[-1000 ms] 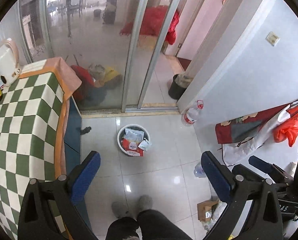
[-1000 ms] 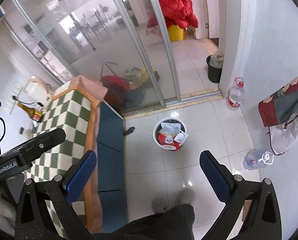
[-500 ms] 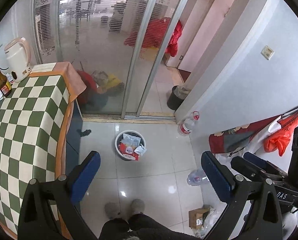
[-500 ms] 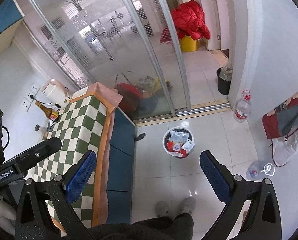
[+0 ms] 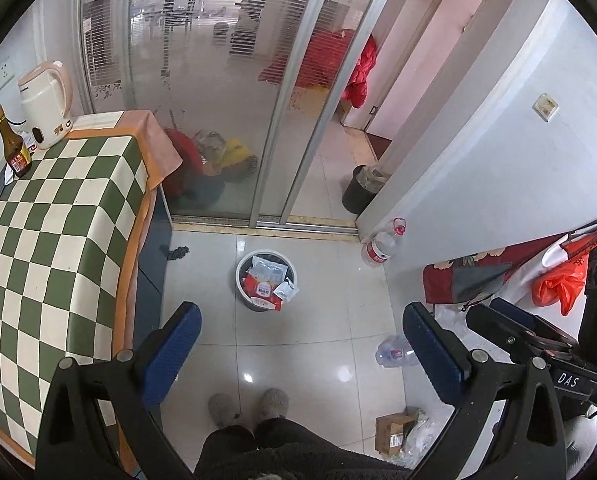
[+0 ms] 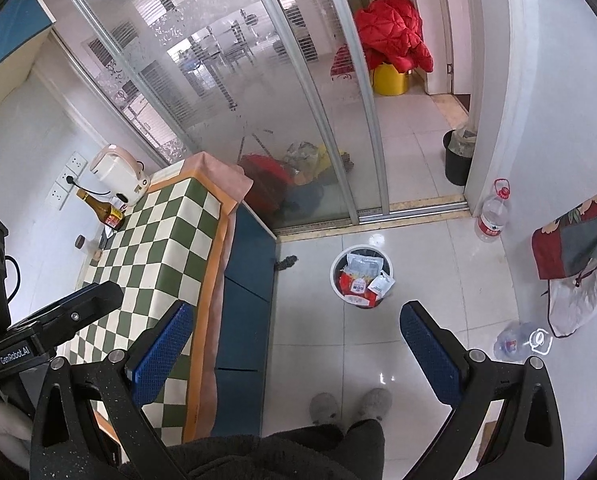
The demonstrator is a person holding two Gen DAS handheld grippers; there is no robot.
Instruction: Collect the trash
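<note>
Trash bin (image 5: 242, 280), round and white, holds crinkled wrappers (image 5: 267, 284).

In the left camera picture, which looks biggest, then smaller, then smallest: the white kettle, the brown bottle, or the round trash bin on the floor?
1. Trash bin and white kettle: about alike in size, and the kettle is nearer the camera, so I won't rank them.
2. Brown bottle: clearly smallest and slimmest.

On the floor (image 5: 318, 344) a trash bin (image 5: 265, 280) full of wrappers (image 5: 268, 284) stands before the sliding door (image 5: 226, 92), the table (image 5: 50, 240) to its left, two bottles (image 5: 382, 246) to its right.
</note>
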